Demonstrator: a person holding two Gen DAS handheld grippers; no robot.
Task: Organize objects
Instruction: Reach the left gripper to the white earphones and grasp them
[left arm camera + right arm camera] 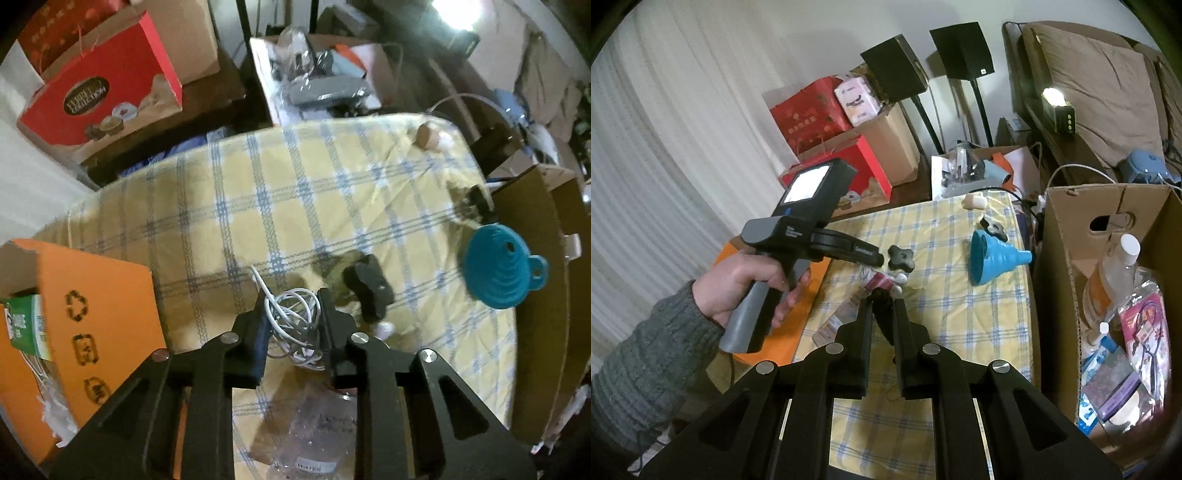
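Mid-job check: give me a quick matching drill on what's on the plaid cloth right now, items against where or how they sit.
Items:
1. white cable
2. blue funnel
3. black knob
4. orange box

States:
A. lying near the cloth's right edge, beside the brown cardboard box
B. standing at the cloth's left edge
C. bundled between the left gripper fingers
D. loose on the cloth just right of the left gripper

Pairs: 1-C, 2-A, 3-D, 4-B
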